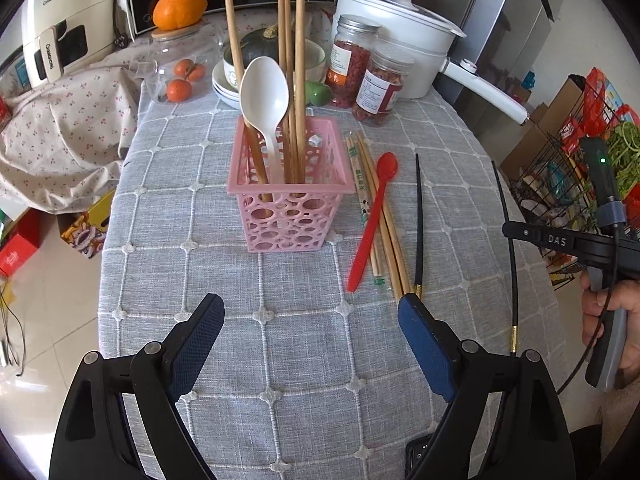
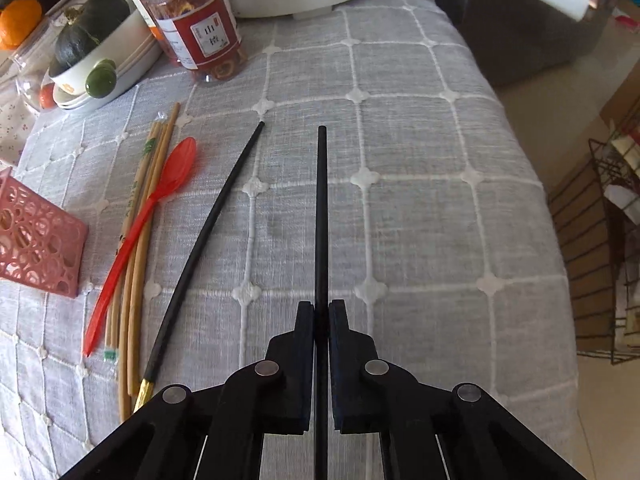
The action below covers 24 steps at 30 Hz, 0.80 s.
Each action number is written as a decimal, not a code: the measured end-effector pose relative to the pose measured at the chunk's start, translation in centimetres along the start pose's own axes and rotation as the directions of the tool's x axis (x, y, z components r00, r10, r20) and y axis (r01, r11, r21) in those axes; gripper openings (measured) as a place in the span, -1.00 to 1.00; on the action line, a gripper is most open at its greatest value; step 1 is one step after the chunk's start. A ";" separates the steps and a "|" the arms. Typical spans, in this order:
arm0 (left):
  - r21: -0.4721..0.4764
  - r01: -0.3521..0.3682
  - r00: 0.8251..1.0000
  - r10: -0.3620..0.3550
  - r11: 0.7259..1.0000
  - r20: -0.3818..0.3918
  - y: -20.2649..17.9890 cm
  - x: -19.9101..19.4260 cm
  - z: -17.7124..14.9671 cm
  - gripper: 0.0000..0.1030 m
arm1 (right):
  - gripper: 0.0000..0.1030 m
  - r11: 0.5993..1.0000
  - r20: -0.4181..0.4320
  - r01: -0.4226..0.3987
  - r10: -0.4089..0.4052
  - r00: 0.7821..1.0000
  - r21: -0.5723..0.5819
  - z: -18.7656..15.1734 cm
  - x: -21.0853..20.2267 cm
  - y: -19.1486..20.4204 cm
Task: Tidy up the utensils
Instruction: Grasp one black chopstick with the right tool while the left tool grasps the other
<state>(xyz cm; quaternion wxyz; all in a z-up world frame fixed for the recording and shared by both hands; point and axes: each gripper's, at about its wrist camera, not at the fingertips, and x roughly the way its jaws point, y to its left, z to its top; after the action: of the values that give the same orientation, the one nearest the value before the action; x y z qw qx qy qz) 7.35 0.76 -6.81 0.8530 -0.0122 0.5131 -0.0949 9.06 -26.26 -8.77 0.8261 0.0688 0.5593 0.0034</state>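
Observation:
A pink perforated basket (image 1: pixel 290 196) stands mid-table and holds several wooden chopsticks and a white spoon (image 1: pixel 265 98). Its corner shows in the right wrist view (image 2: pixel 36 236). To its right lie wooden chopsticks (image 1: pixel 382 220), a red spoon (image 1: pixel 370 222) and a black chopstick (image 1: pixel 418 224). My left gripper (image 1: pixel 310 312) is open and empty, just in front of the basket. My right gripper (image 2: pixel 321 308) is shut on a second black chopstick (image 2: pixel 321 216), which points forward over the cloth. The other black chopstick (image 2: pixel 208 232), the red spoon (image 2: pixel 152 208) and the wooden chopsticks (image 2: pixel 138 256) lie to its left.
At the table's back stand two jars (image 1: pixel 380 84), a white pot (image 1: pixel 400 44), stacked bowls with a dark squash (image 1: pixel 256 48) and a glass jar of oranges (image 1: pixel 182 68). A wire rack (image 1: pixel 572 184) stands right of the table. The table edge falls away on the right (image 2: pixel 552 240).

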 end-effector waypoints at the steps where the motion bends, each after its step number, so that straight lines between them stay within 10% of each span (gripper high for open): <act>1: 0.010 0.000 1.000 0.000 1.000 0.003 -0.3 -0.1 -0.1 0.75 | -0.91 1.000 0.010 -0.004 0.004 1.000 -0.004 -0.7 -0.9 -0.1; 11: 0.074 0.060 0.998 -0.057 0.995 -0.035 -3.4 -0.1 -1.0 0.54 | -0.91 0.991 0.110 -0.122 0.115 0.987 0.061 -2.8 -5.2 -1.9; 19: 0.116 0.119 0.987 -0.106 0.986 -0.119 -6.7 3.6 2.9 -0.31 | -0.91 0.987 0.080 -0.157 0.155 0.985 0.015 -2.2 -4.1 -2.3; 24: 0.118 0.144 0.975 -0.120 0.983 -0.186 -9.3 8.4 6.5 -0.46 | -0.91 0.979 0.097 -0.201 0.200 0.975 0.007 -1.4 -4.7 -2.6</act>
<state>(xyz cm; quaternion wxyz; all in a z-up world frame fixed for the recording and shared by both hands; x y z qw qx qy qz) 15.48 -10.35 -10.02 0.7945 0.0180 0.5780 -0.1854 5.85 -29.03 -5.23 0.8469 0.1318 0.5091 0.0788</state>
